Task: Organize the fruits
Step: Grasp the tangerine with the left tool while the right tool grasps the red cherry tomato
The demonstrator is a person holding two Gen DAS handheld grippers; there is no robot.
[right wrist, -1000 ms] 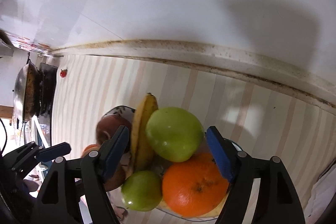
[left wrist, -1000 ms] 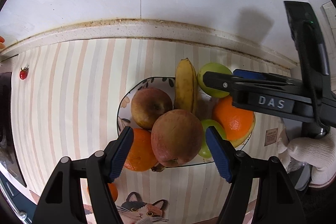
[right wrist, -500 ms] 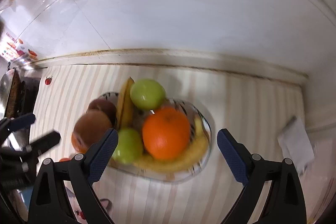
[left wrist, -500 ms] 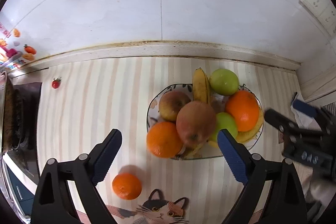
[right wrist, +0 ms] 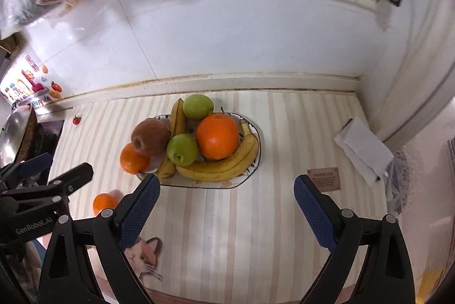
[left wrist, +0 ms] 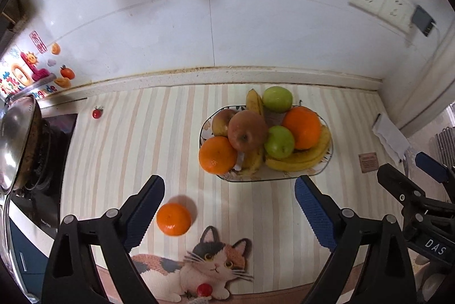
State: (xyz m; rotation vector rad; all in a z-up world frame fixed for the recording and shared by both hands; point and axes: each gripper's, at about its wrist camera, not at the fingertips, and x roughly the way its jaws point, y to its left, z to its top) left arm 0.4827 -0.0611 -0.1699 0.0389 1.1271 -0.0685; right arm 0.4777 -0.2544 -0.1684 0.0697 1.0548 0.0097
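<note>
1. Plate (left wrist: 327, 161) sits on the striped mat (left wrist: 159, 139), toward the wall. It is piled with 2 apples, 2 green fruits, 2 oranges and bananas (left wrist: 301, 158).
2. 1 loose mandarin (left wrist: 173, 219) lies on the mat, apart from the plate, on its near-left side, above the cat print (left wrist: 210, 261).
3. Left gripper (left wrist: 229, 214): jaws spread wide, nothing held. The mandarin sits just beside the inner face of its left finger, well off the mid-line between the pads.
4. Right gripper (right wrist: 226, 214): jaws equally wide, nothing held. It faces the near rim of the plate; in its view the mandarin (right wrist: 104, 203) lies far to the left, behind its left finger and next to the left tool.
5. Key relation: mandarin is ahead of and slightly left of the left gripper. Left hand is clearly the nearer.
6. Judgement: the loose mandarin looks like the last item outside the plate. The fruit is round, so no axis to align.
7. Judgement: the next move needs a small leftward shift to centre the fruit, then a gentle squeeze. Risk: it rolls off a single pad.
</note>
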